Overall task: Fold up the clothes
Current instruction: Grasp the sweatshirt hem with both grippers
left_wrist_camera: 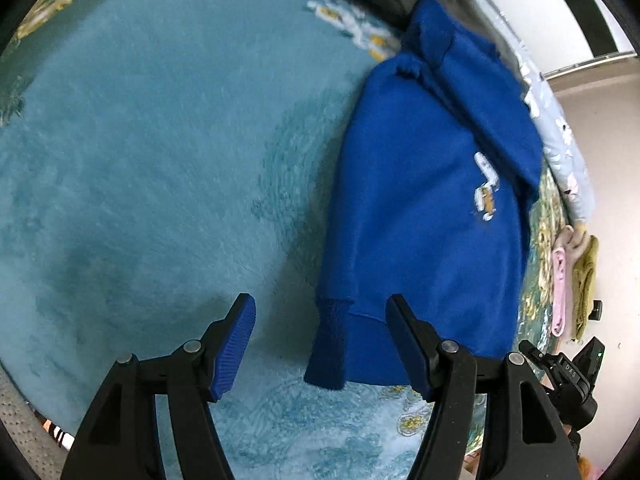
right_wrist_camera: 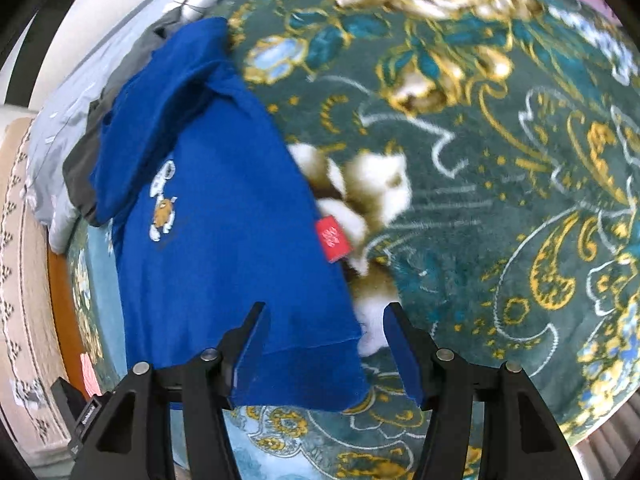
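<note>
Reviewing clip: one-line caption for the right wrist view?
Open right gripper poised over the hem of a blue sweatshirt lying on a floral blanket.

Soft, even indoor light, no hard glare, faint shadow beneath the blue sweatshirt [left_wrist_camera: 424,216], motion blur smearing the patterned blanket [right_wrist_camera: 500,168], strong fisheye curvature, dark vignette ringing both views' edges

The blue sweatshirt [left_wrist_camera: 424,216] is matt knit cloth with a ribbed hem. The blanket [right_wrist_camera: 500,160] beneath looks plush and fuzzy. Each gripper's fingers [left_wrist_camera: 236,344] carry ridged blue pads on black matt plastic.
</note>
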Demonstrator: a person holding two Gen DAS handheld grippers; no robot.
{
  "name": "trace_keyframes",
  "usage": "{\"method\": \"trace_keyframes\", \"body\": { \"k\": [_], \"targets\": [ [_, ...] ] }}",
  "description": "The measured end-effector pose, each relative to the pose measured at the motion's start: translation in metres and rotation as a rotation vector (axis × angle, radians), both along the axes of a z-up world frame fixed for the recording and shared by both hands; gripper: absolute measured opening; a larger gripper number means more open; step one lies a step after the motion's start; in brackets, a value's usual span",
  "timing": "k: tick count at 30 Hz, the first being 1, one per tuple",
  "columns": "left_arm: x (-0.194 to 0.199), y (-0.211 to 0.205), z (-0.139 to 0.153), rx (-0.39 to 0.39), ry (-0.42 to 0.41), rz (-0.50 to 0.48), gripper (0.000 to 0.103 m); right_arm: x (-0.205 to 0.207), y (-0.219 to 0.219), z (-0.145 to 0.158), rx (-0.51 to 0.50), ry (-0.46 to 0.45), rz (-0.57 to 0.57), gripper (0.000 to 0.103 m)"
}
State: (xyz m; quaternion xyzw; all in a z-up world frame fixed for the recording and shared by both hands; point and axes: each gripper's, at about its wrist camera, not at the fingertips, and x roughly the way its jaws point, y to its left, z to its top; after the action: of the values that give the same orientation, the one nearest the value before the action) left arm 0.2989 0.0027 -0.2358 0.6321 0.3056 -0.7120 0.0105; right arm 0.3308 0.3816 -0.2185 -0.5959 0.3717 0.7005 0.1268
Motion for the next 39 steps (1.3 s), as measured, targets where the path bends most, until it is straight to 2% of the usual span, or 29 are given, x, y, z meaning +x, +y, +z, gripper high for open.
{"method": "trace_keyframes", "body": {
  "k": [4, 6, 8, 10, 12, 14, 16, 19, 24, 28, 34, 39],
  "targets": [
    [0.000, -0.004, -0.011, 0.017, -0.030, 0.033, 0.066, 0.010, -0.001, -0.015, -0.060, -0.005, -0.019, 0.062],
    [0.001, -0.006, -0.016, 0.032, -0.048, 0.044, 0.061, 0.015, -0.004, -0.017, -0.068, 0.003, -0.026, 0.061],
    [0.001, -0.004, -0.015, 0.034, -0.051, 0.040, 0.051, 0.021, -0.003, -0.019, -0.071, 0.012, -0.052, 0.057],
    [0.002, -0.003, -0.014, 0.034, -0.052, 0.036, 0.046, 0.025, -0.002, -0.021, -0.080, 0.008, -0.085, 0.047],
    [0.002, -0.001, -0.013, 0.034, -0.053, 0.032, 0.039, 0.027, 0.000, -0.021, -0.095, 0.006, -0.108, 0.043],
    [0.002, 0.001, -0.012, 0.033, -0.055, 0.028, 0.022, 0.027, 0.001, -0.021, -0.123, 0.008, -0.124, 0.031],
    [0.002, 0.003, -0.010, 0.033, -0.056, 0.024, 0.012, 0.026, -0.001, -0.015, -0.141, 0.012, -0.127, 0.017],
    [0.002, 0.005, -0.008, 0.033, -0.058, 0.018, 0.009, 0.026, -0.004, -0.001, -0.144, 0.022, -0.126, 0.014],
    [0.013, 0.000, 0.021, 0.029, -0.053, 0.009, 0.009, 0.027, -0.005, 0.034, -0.151, 0.030, -0.105, 0.013],
    [0.031, -0.008, 0.038, 0.027, -0.088, 0.010, 0.009, 0.034, -0.009, 0.058, -0.155, -0.020, -0.042, 0.012],
    [0.057, -0.009, 0.075, 0.031, -0.106, -0.017, 0.009, 0.048, -0.005, 0.088, -0.210, -0.037, -0.048, 0.012],
    [0.028, -0.008, 0.098, 0.064, -0.145, -0.011, 0.009, 0.030, 0.001, 0.107, -0.249, -0.039, -0.082, 0.012]
  ]
}}
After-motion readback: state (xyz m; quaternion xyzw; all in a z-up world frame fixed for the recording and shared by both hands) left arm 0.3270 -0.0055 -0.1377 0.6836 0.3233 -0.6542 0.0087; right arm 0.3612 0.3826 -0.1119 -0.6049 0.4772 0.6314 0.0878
